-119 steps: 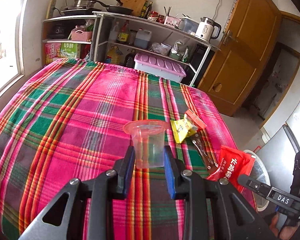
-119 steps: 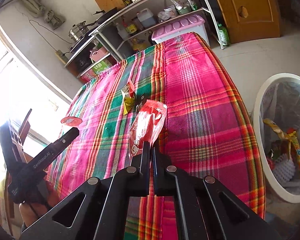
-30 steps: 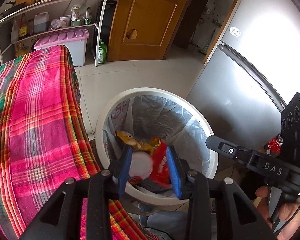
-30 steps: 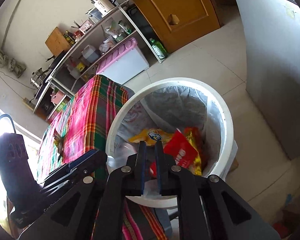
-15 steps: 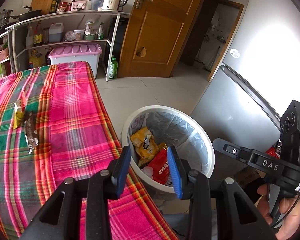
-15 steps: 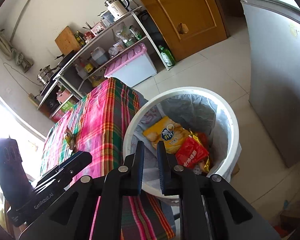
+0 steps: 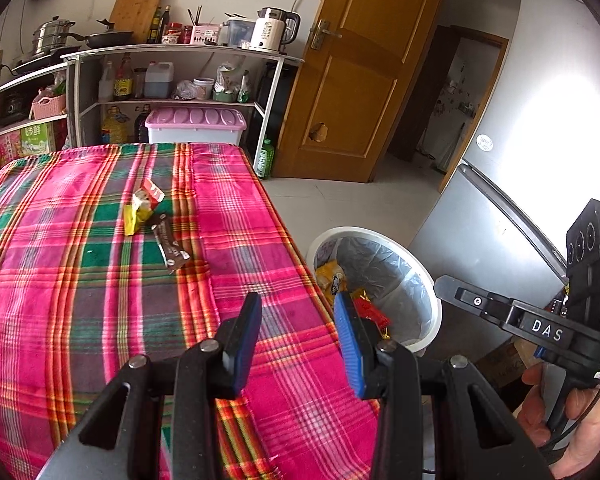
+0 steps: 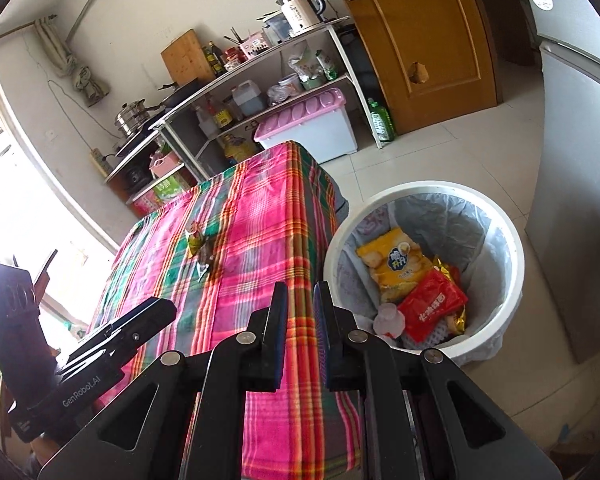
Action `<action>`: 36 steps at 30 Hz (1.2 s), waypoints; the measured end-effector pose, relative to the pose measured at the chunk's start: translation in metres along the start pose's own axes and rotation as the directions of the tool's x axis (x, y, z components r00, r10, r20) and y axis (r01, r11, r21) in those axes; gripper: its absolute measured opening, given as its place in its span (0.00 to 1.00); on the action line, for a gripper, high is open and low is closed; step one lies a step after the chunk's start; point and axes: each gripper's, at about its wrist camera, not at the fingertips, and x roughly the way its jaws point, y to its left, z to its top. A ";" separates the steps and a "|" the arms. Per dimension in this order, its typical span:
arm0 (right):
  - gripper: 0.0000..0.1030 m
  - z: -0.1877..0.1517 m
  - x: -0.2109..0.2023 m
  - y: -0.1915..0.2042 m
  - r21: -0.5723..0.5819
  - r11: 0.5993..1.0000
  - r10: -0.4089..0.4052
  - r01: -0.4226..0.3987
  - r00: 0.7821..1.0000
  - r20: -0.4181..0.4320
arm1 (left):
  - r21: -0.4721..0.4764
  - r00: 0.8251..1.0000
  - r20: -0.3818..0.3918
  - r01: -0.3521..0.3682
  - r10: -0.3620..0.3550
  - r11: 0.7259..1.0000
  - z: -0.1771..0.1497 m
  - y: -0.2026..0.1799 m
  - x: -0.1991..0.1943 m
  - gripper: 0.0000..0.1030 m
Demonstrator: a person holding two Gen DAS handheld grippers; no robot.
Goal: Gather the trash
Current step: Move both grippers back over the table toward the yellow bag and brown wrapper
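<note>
My left gripper [image 7: 298, 304] is open and empty above the near right corner of the plaid table [image 7: 80, 300]. My right gripper [image 8: 300, 292] is open with a narrow gap, empty, over the table edge beside the white bin [image 8: 496, 216]. The bin [image 7: 428, 304] holds a yellow snack bag [image 8: 392, 264], a red packet [image 8: 432, 308] and a clear plastic cup [image 8: 388, 318]. On the table lie a yellow wrapper [image 7: 136, 212], a red-and-white wrapper [image 7: 151, 192] and a brown wrapper [image 7: 170, 242]; they also show small in the right wrist view [image 8: 198, 246].
A shelf rack [image 7: 180, 52] with pots, bottles and a kettle stands behind the table, with a pink-lidded box [image 7: 196, 124] under it. A wooden door [image 7: 356, 80] is at the back. A grey fridge [image 7: 500, 220] stands right of the bin.
Both grippers have pulled back from over the bin toward the table. The cup and red packet that they held four seconds ago now lie in the bin. The right jaws have opened slightly.
</note>
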 end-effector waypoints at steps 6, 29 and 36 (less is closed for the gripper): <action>0.19 -0.011 -0.001 0.023 -0.046 0.998 0.036 -0.036 0.999 -0.009 | -0.029 0.999 0.015 -0.034 0.034 0.999 -0.010 0.018 -0.020 0.38; 0.19 -0.022 0.025 0.059 -0.133 0.989 0.060 -0.069 0.995 -0.074 | -0.111 0.992 0.036 -0.117 0.122 0.987 -0.028 0.065 -0.051 0.40; 0.19 -0.018 0.053 0.073 -0.167 0.983 0.065 -0.083 0.991 -0.113 | -0.130 0.990 0.029 -0.136 0.141 0.982 -0.024 0.084 -0.042 0.41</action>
